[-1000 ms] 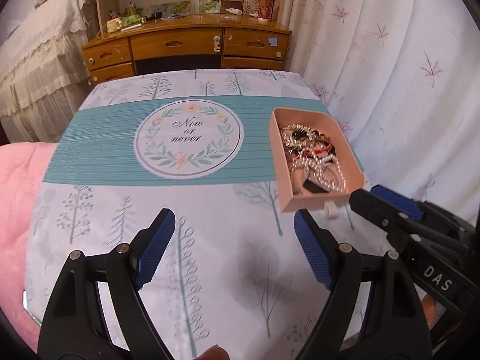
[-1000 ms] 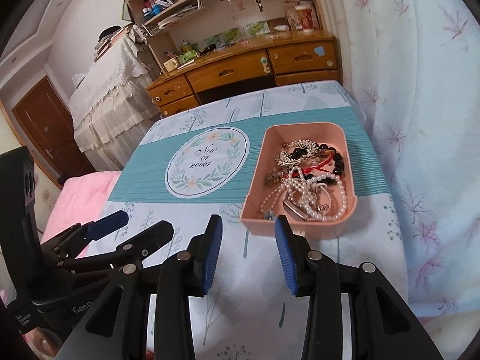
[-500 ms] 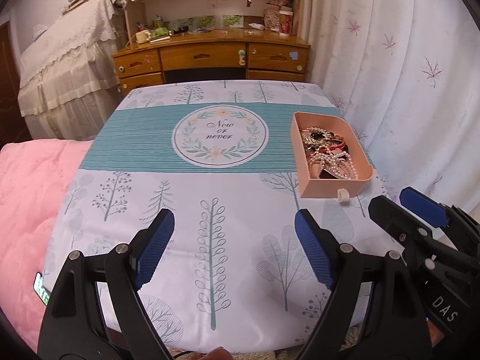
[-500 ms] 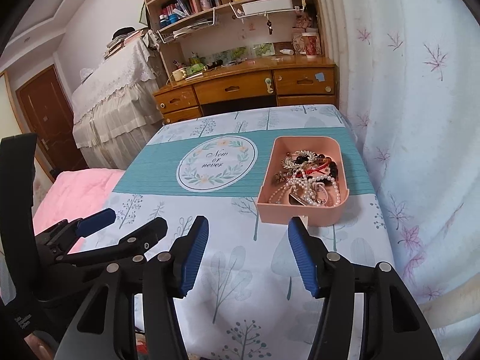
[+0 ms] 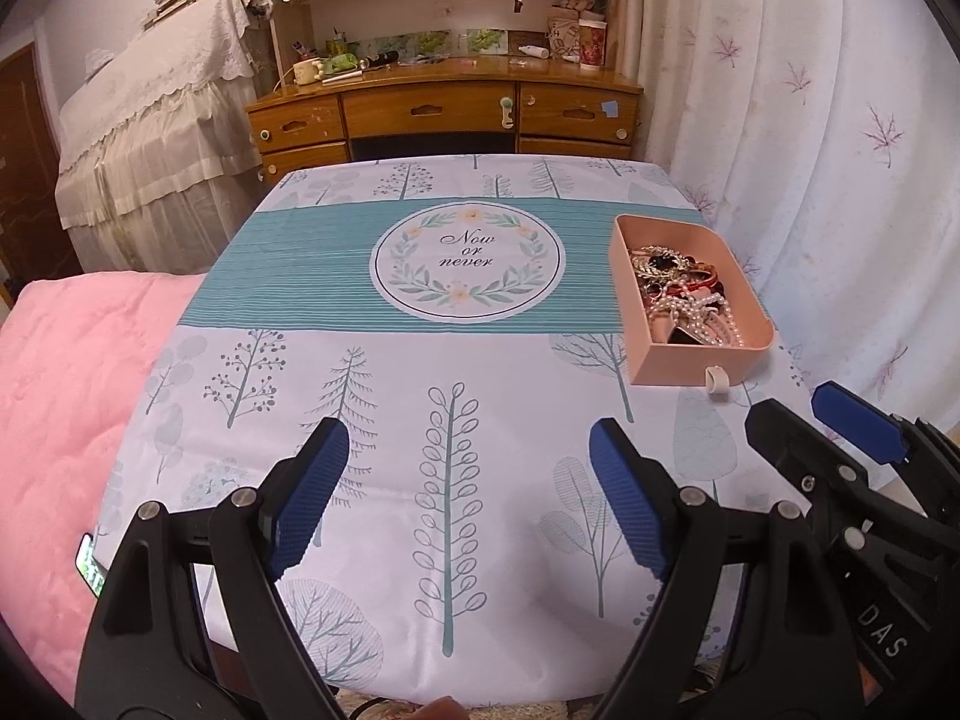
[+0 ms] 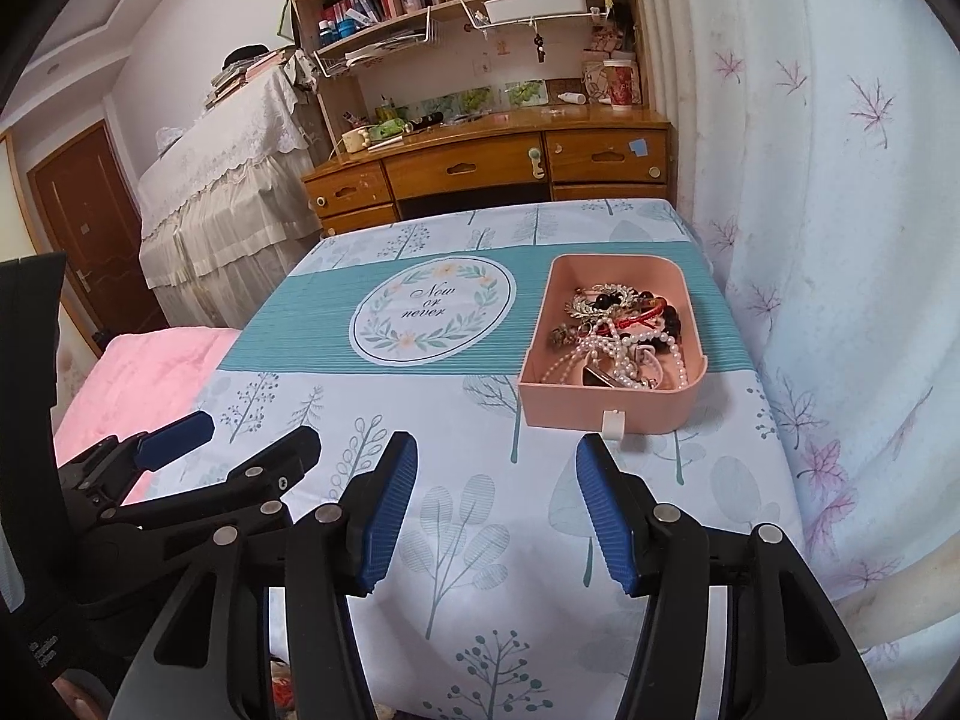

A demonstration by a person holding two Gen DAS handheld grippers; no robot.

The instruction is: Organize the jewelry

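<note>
Both tongs hang above the near edge of the table, holding nothing: the left gripper (image 5: 462, 498) stands wide open, the right gripper (image 6: 495, 510) about half open. The pink tray (image 6: 606, 411) sits ahead of the right one, on the right side of the tablecloth (image 5: 480, 372), and the jewelry (image 6: 618, 336) lies inside in one tangled heap — pearls, a red bangle, dark beads. I think pulling one strand could drag out the others, or tip the light tray.

Pink tray (image 5: 690, 369) of tangled jewelry (image 5: 684, 294) on tree-print tablecloth (image 5: 420, 372), beyond wide-open left hand-held gripper (image 5: 465, 504).
</note>
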